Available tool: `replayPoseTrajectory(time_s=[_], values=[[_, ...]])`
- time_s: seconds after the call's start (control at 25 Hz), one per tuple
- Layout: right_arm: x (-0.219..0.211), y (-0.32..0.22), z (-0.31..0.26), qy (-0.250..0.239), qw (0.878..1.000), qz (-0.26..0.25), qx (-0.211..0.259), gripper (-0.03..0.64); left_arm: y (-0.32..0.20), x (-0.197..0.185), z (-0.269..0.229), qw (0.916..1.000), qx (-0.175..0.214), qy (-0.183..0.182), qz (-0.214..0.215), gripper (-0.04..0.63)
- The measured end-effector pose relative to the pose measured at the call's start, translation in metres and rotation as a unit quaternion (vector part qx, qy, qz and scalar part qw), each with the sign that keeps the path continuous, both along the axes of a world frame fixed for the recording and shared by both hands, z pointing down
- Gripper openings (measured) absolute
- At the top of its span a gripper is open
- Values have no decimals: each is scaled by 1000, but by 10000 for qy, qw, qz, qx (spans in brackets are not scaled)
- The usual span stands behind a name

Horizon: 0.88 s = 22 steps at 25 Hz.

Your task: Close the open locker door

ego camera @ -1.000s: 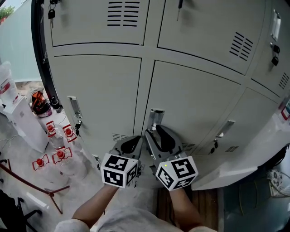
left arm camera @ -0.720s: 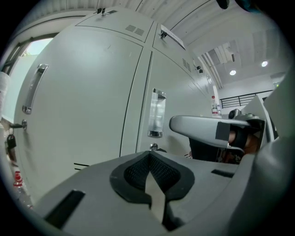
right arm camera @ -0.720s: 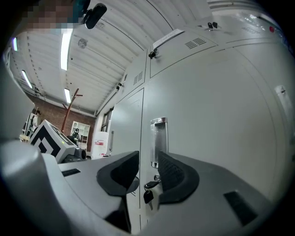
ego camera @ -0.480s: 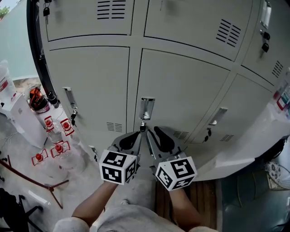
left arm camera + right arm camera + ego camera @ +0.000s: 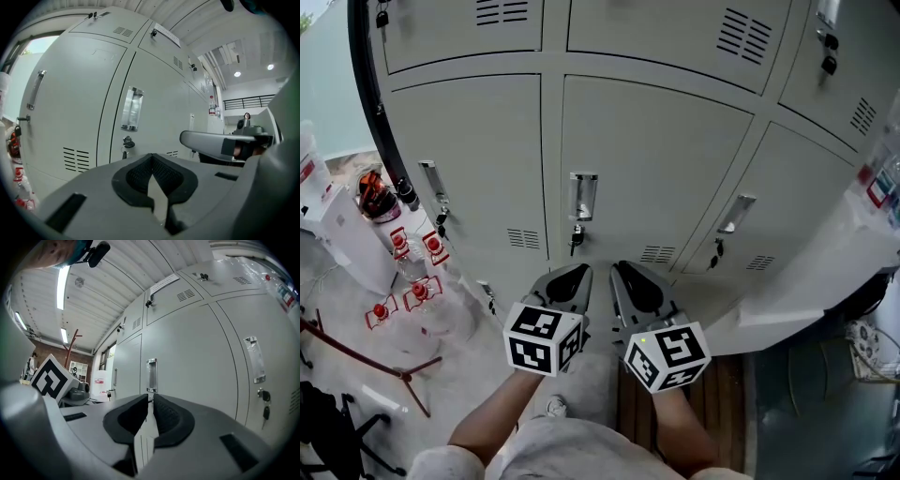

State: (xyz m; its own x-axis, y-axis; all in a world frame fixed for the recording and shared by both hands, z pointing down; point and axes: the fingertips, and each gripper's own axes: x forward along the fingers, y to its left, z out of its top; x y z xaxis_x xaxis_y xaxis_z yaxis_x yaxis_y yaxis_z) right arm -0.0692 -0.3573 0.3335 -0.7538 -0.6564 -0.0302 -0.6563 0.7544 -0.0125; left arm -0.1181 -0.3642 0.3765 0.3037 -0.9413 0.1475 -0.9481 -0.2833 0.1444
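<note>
— What sort of place is shown?
— A locker area inside a large work building is suggested. A bank of grey metal lockers (image 5: 656,159), fitted with handles, keyed locks and vent slots, is seen.
— By what else is that supported?
— A ribbed ceiling hung with strip lights (image 5: 62,284), a railed upper level (image 5: 248,100) and a brick wall (image 5: 47,350) are shown; large water bottles (image 5: 429,314) are kept beside the lockers.

Right tool (image 5: 620,269) is drawn back from the locker door handle (image 5: 582,197) and is now apart from it. Its jaws are closing, with nothing between. Left tool (image 5: 580,272) is drawn back too.
</note>
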Motion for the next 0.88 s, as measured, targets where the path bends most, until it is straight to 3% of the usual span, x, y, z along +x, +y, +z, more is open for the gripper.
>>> replayPoseTrajectory(time_s=[0.88], values=[[65, 40, 15, -1, 9999, -56, -143, 5, 36, 56, 5, 9999, -101, -38, -84, 6]])
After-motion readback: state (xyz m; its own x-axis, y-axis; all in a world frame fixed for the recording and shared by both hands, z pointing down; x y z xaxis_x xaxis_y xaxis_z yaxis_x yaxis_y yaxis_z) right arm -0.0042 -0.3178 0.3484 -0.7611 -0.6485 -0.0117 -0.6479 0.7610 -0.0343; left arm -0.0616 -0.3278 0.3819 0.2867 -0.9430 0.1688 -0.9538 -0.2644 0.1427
